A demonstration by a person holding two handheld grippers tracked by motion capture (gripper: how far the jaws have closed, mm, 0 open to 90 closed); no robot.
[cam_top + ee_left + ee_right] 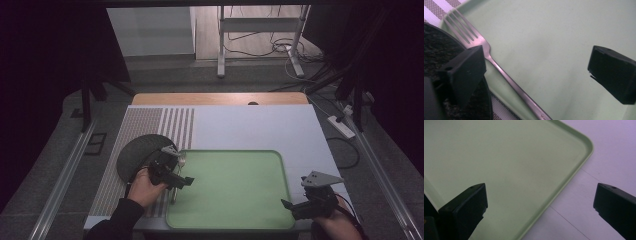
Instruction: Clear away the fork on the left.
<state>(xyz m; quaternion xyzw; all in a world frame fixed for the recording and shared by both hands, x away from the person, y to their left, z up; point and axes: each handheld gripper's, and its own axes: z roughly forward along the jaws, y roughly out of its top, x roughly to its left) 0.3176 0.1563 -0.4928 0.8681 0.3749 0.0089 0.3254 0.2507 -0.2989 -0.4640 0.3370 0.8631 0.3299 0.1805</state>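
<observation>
Left gripper gaped over silver metal fork on pale green plastic tray, handle end cut off, dark speckled round plate partly hidden, right gripper parted, empty.

A silver fork lies flat at the green tray's left edge, its tines pointing toward the tray's far-left corner. A dark round plate sits just beside the tray's left rim.

Pale green tray, dark speckled plate, silver fork, brown-striped white mat.
</observation>
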